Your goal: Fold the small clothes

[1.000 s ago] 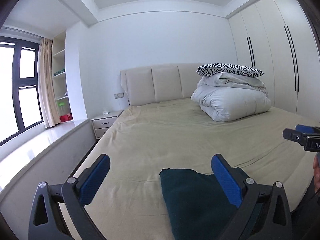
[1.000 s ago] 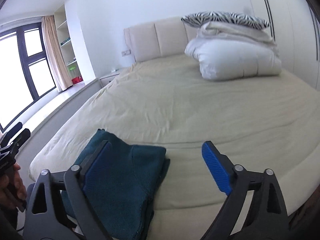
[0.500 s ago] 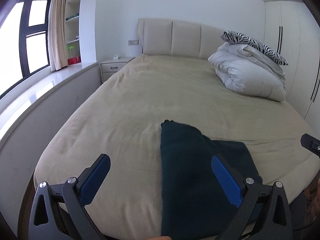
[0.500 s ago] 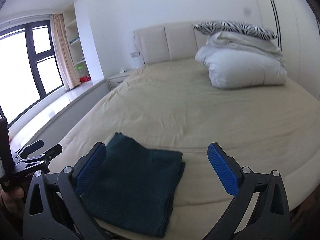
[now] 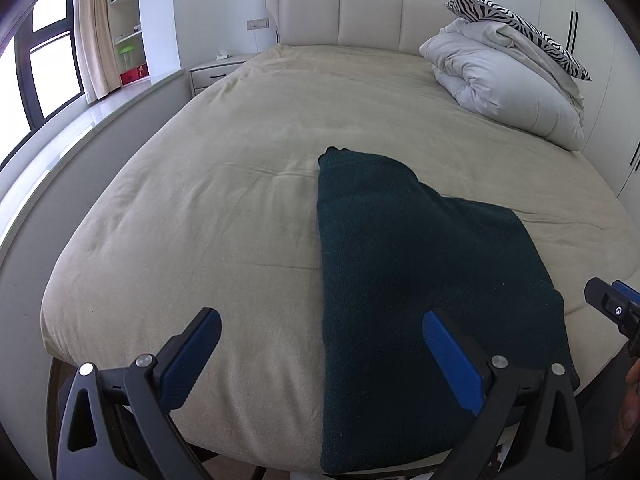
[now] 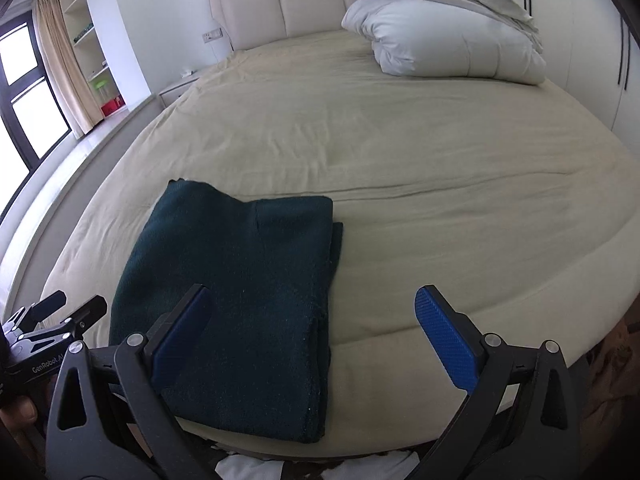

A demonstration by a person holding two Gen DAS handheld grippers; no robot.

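A dark green knitted garment (image 5: 416, 272) lies folded flat at the near edge of the beige bed (image 5: 248, 168); it also shows in the right wrist view (image 6: 248, 280). My left gripper (image 5: 320, 360) is open and empty, held above the bed's near edge, its right finger over the garment. My right gripper (image 6: 312, 344) is open and empty, above the garment's right edge. Each gripper shows at the edge of the other's view.
A folded white duvet (image 5: 504, 84) with a zebra pillow (image 5: 520, 28) sits at the bed's far right. A nightstand (image 5: 216, 72), window ledge and shelves stand at left. Wardrobe doors (image 6: 592, 40) stand at right. White cloth (image 6: 248, 468) lies on the floor.
Both grippers have tilted down and pulled back, so more of the bed and the whole folded garment show. Both stay open and empty.
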